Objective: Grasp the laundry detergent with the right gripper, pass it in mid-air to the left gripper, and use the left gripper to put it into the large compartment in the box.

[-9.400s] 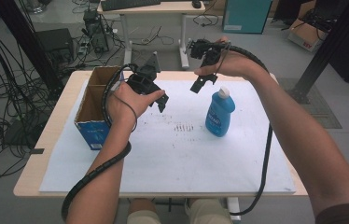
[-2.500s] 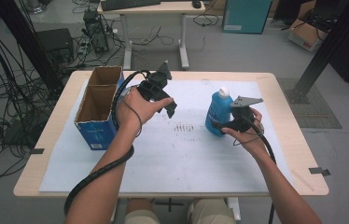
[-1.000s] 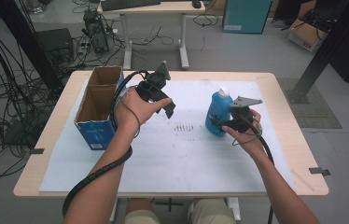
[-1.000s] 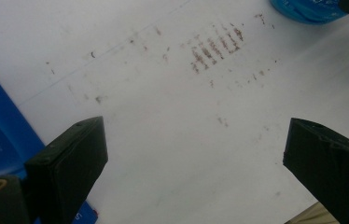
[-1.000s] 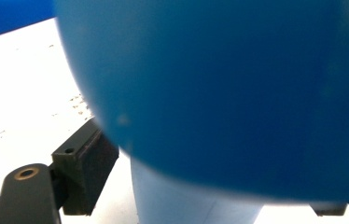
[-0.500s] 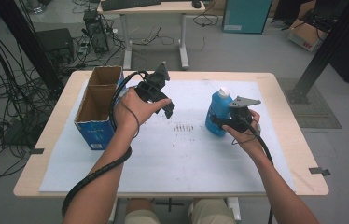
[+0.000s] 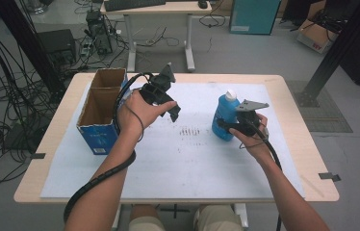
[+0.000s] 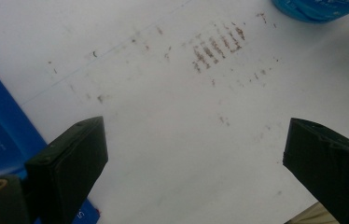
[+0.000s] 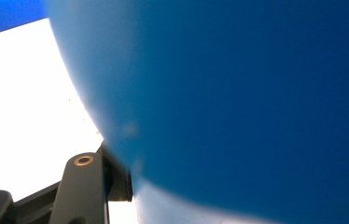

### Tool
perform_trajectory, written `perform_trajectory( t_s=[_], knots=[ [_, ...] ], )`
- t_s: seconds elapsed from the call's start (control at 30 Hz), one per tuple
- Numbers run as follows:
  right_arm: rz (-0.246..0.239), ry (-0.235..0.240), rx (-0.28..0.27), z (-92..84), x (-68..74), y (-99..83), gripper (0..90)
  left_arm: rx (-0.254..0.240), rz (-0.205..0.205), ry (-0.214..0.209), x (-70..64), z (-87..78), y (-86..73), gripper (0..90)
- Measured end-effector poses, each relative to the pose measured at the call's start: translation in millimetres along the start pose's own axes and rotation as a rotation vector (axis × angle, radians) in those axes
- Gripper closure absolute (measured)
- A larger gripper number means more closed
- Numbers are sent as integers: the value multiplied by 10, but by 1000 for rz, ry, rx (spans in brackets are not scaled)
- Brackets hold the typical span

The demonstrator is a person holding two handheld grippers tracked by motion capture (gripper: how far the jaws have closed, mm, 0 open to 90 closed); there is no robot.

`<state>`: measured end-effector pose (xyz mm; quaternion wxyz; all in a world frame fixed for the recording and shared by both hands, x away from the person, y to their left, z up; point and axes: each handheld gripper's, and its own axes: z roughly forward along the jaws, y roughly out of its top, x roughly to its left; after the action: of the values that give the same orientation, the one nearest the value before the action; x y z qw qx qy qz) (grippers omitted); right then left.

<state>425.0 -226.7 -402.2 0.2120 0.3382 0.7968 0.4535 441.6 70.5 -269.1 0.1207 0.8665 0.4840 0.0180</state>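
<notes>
Nearest the person, two forearms come in from six o'clock, each hand holding one gripper, two in all. The left gripper hangs above the white sheet just left of centre, its jaws spread wide with nothing between them; in the left gripper view they frame bare sheet marked with a patch of small brown smudges. The right gripper, at about three o'clock from the centre, is pressed against the lower body of the one blue bottle; in the right gripper view the blue wall sits right up against the jaw base, but whether the jaws clamp it I cannot tell. The bottle stands upright with a white cap. At nine o'clock sits one open cardboard box with blue sides, two compartments, both seemingly empty. The sheet covers most of one light wooden table. Beyond, at twelve o'clock, a grey floor holds a second desk, cables at the left, and a teal cabinet.
</notes>
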Motion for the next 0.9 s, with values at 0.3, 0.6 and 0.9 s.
perform_trajectory(
  t_s=[0.3, 0.6, 0.9],
  knots=[
    [3, 8, 1, -1, -10, -1, 412, 0, 5, 2, -13, -18, 13, 69],
    [-5, 8, 6, -2, -8, 1, 412, -2, 8, 2, -20, -35, 11, 69],
    [-11, 12, 2, -1, -16, -3, 413, -3, 6, 5, -16, -38, -3, 69]
  ],
)
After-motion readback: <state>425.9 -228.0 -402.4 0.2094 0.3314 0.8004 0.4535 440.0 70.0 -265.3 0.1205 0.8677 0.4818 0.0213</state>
